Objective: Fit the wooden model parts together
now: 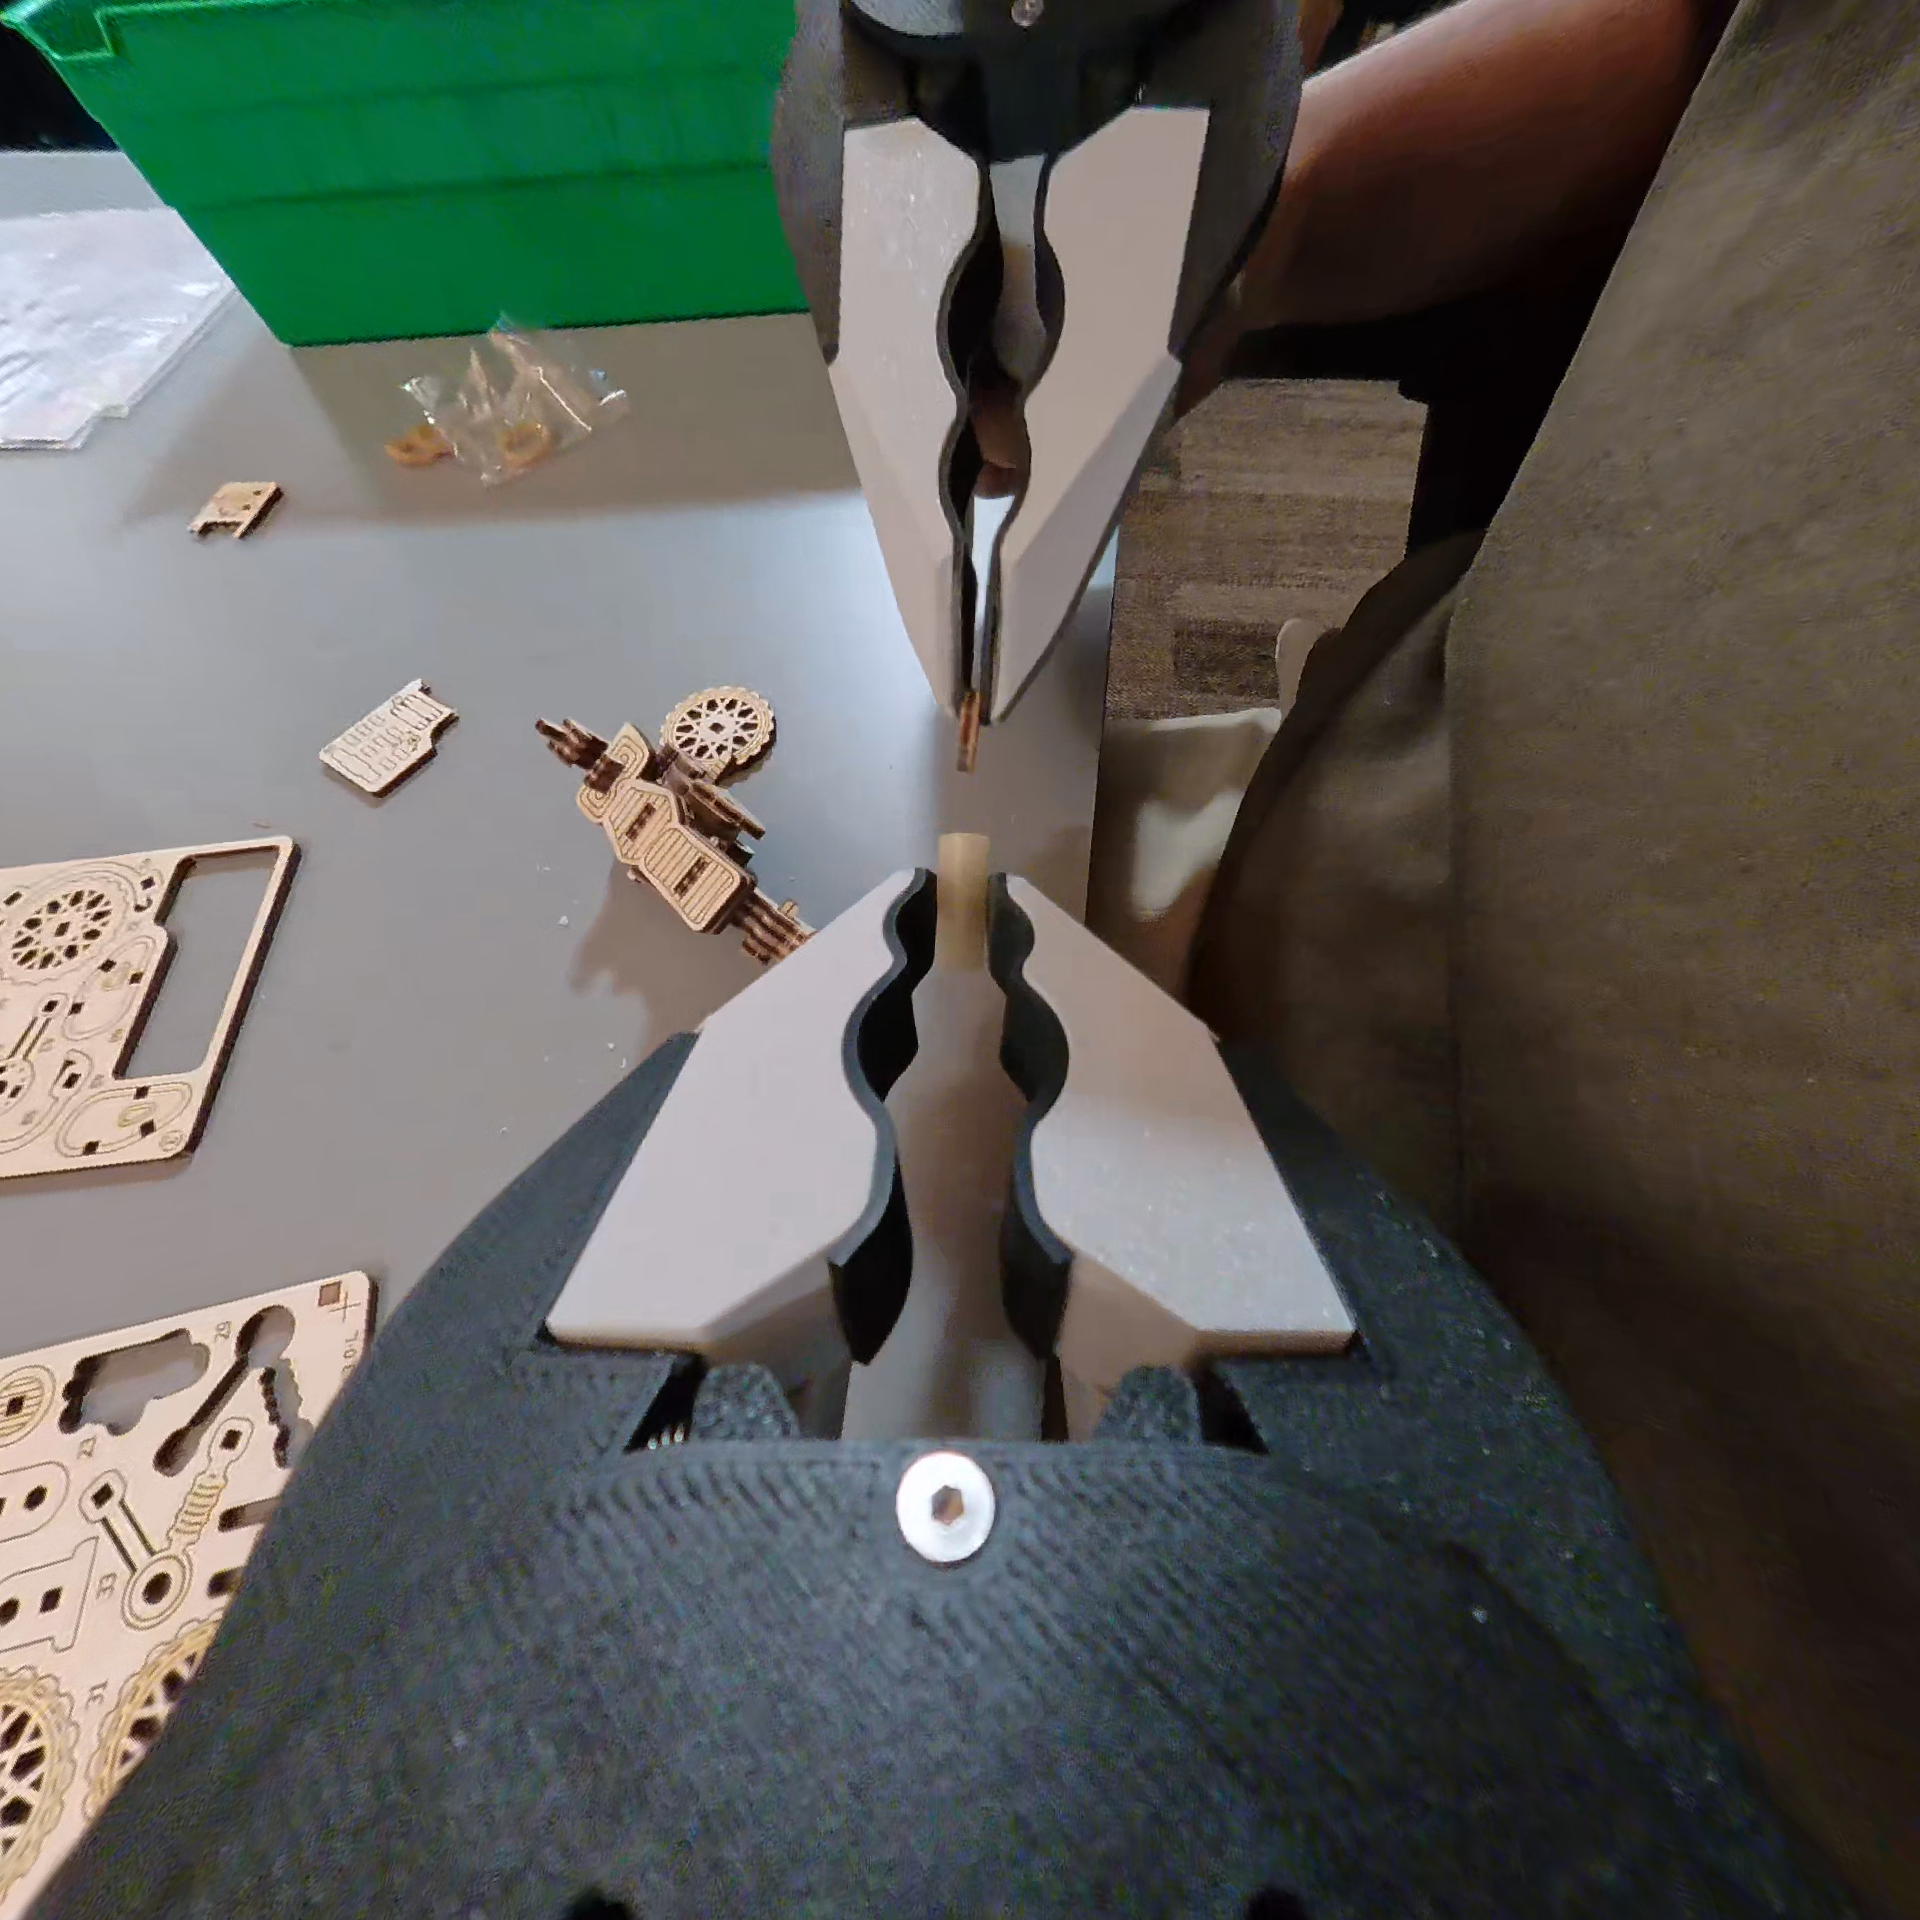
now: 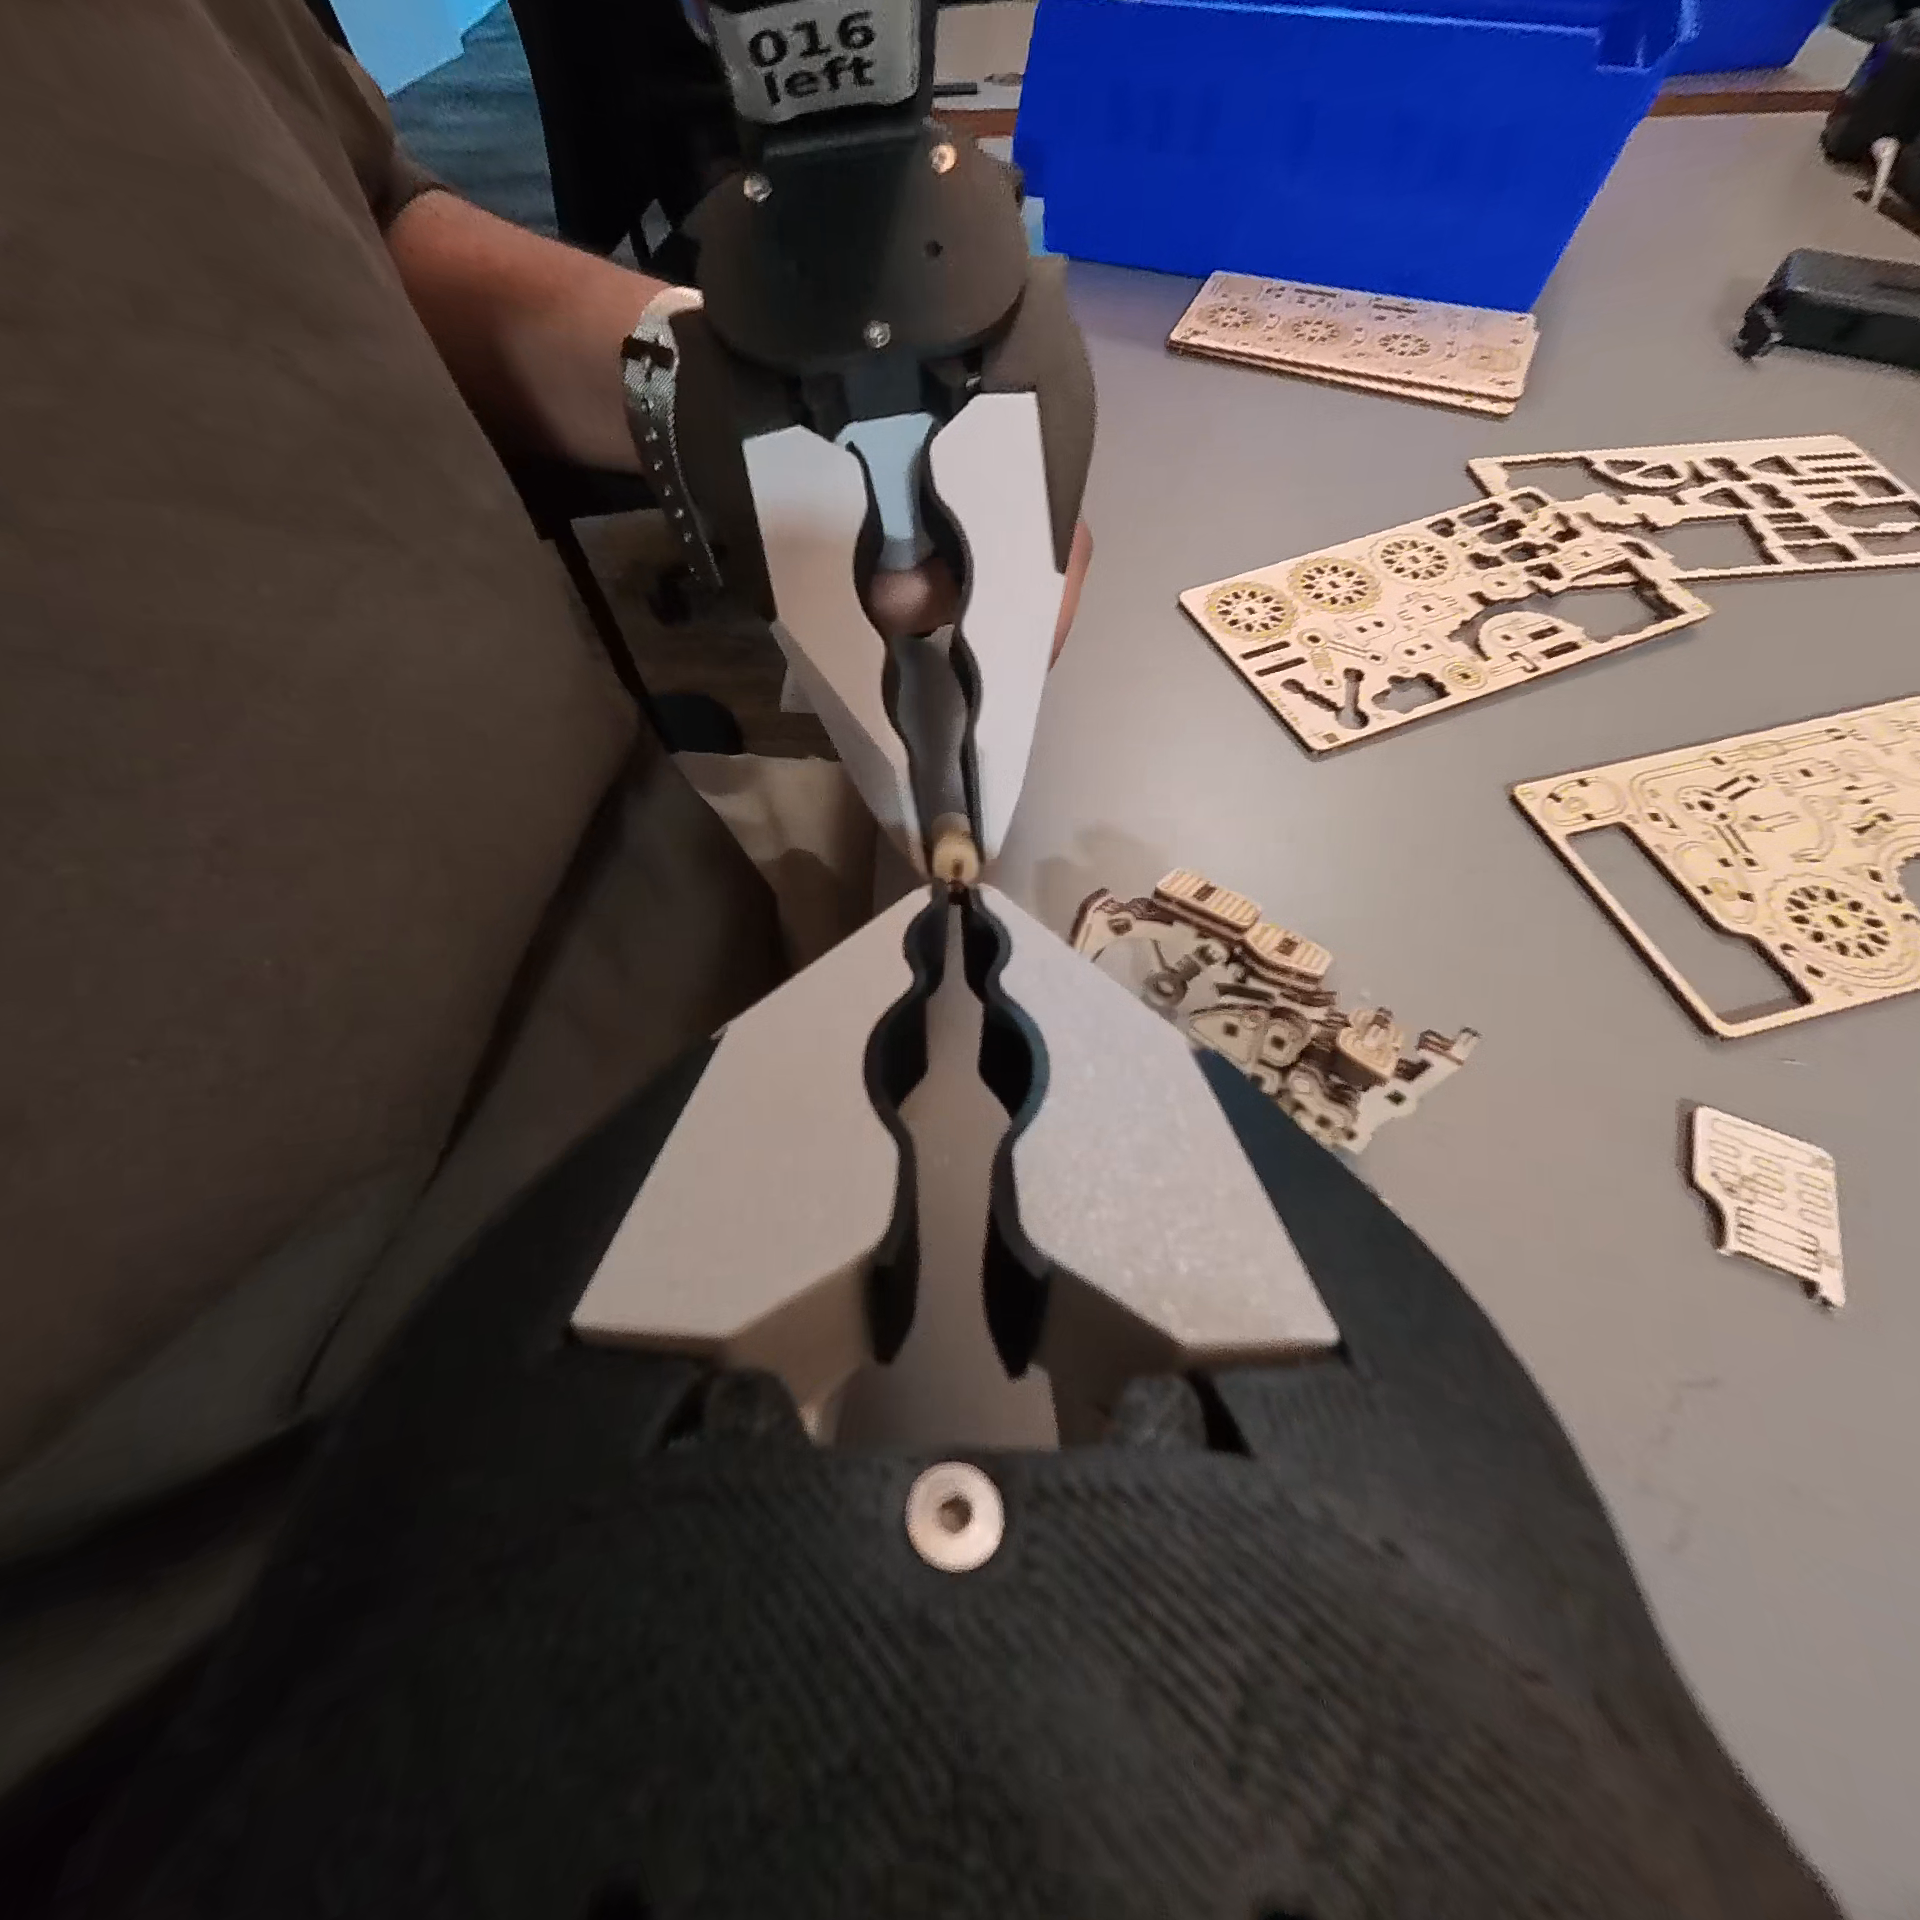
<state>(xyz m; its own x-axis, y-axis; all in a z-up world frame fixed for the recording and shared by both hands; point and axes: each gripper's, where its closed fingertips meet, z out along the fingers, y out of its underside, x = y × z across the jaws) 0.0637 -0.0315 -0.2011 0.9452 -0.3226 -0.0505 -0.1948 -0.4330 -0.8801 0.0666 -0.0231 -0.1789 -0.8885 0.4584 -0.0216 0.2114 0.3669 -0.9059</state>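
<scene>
My left gripper [image 1: 958, 883] is shut on a short pale wooden peg [image 1: 961, 862] that sticks out past its tips. My right gripper [image 1: 975, 712] points at it tip to tip and is shut on a small thin brown wooden piece [image 1: 968, 740], seen edge-on. A small gap separates piece and peg. In the right wrist view my right gripper [image 2: 951, 909] faces the left gripper [image 2: 951, 847], with the peg [image 2: 954, 858] end-on just beyond my tips. Both are held in the air by the table's near edge. A partly built wooden model [image 1: 675, 821] [image 2: 1268, 997] lies on the grey table.
Laser-cut wooden sheets [image 1: 104, 997] [image 2: 1434, 613] and a small loose panel [image 1: 387, 738] [image 2: 1766, 1205] lie on the table. A green bin [image 1: 468, 177], a blue bin [image 2: 1330, 135] and a small plastic bag [image 1: 509, 405] stand farther back. A person's brown-shirted torso [image 2: 260, 623] is close beside both grippers. Less than 4 cm separates the two grippers' tips. From either gripper's tips it is about 20 cm to the small loose panel [image 2: 1766, 1205]. Look for it in the left wrist view [image 1: 397, 724] too.
</scene>
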